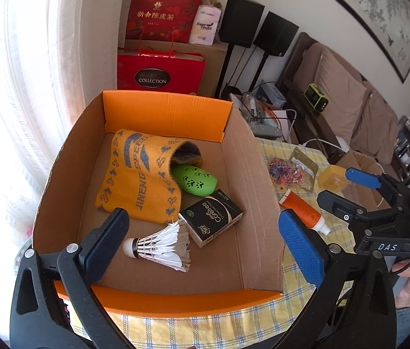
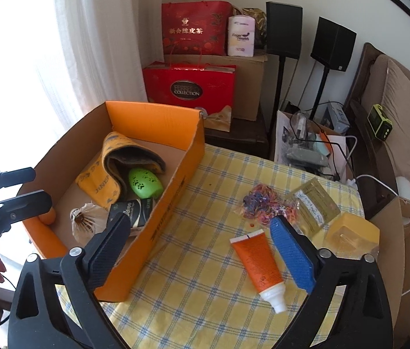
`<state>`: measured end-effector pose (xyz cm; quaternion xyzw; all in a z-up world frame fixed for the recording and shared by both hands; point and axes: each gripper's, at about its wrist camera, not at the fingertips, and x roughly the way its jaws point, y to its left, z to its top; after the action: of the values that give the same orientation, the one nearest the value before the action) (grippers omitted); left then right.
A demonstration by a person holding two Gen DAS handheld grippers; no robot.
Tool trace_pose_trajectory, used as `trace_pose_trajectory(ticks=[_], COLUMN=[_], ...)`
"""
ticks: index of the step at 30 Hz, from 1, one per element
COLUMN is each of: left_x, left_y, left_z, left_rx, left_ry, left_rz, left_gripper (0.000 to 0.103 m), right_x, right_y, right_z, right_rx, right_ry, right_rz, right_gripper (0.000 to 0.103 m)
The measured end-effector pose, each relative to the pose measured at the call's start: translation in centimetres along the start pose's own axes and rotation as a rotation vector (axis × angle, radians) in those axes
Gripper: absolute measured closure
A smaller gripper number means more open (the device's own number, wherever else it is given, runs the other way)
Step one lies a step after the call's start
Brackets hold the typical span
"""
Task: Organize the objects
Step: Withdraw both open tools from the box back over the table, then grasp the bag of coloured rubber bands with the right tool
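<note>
Orange cardboard makes up the box [image 1: 164, 113], which already holds a folded yellow towel [image 1: 138, 174], a green case [image 1: 196, 181], a black carton [image 1: 212, 218] and a shuttlecock [image 1: 161, 247]. Left on the checked desk [image 2: 205, 261] are the orange tube [image 2: 257, 264], a bag of coloured bands [image 2: 266, 203], a gold sachet [image 2: 316, 203] and a yellow block [image 2: 353, 235].

The tube is the likely trouble: it is smooth and rounded, so a pinch near the white cap could squirt it sideways, and its neighbours lie close enough to be nudged. The shuttlecock's feathers would crush if something were dropped on them.

The left gripper [image 1: 202, 241] hangs above the box, tilted steeply down, fingers spread wide with nothing between them. The right gripper [image 2: 202, 250] hovers over the desk beside the box, angled down alike, fingers fully apart and empty, the blue pad just beside the tube.
</note>
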<state>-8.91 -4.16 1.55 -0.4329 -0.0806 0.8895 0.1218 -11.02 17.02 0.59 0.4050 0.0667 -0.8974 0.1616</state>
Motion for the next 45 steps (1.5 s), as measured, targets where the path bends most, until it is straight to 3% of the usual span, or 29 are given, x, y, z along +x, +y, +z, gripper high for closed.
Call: trace_pose_trajectory(ticks=[15,27,35,45], left_x=[1.7,4.6,5.9,6.8], left_y=[-6.8,-11.2,-12.0,-11.4], left_z=[0.5,1.6,2.8,4.1], left_rx=[0.107,0.142,0.151,0.138], left_ry=[-0.018,0.014,0.020,0.016], left_rz=[0.003,-0.100,-0.085,-0.082], left_gripper=[0.000,0.000,0.006,0.008], right_x=[-2.5,-3.8,-2.1,2.9], right_y=[-5.9,-11.5,-13.2,-12.3], right_z=[-1.8,-2.4,-1.8,0.1], right_rx=[0.095,0.205,0.244,0.199], right_ry=[-0.008,-0.016,0.001,0.046], right_rz=[-0.098,-0.133,-0.097,-0.082], right_gripper=[0.000,0.000,0.001,0.013])
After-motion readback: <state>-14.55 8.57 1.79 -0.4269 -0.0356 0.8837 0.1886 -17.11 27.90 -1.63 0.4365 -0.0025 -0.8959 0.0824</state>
